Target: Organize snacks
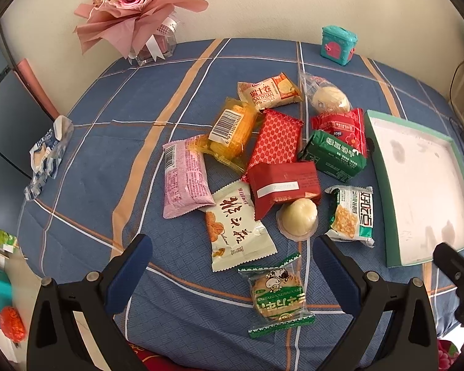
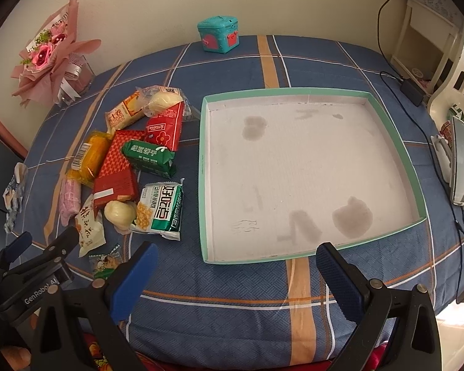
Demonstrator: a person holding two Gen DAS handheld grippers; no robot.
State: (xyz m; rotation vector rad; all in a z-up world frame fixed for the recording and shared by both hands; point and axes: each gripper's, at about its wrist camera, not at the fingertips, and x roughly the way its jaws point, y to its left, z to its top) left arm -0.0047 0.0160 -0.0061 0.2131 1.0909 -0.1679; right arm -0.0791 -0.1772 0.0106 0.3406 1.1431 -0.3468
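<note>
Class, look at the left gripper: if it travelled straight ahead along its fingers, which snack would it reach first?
Most likely the round cake in the green-and-clear wrapper, which lies between the open fingers of the left gripper, nearest the camera. The cream walnut-print packet lies just beyond. Depth is hard to judge in the fisheye view.

"GenRobot" on left tool (image 2: 40,290)
</note>
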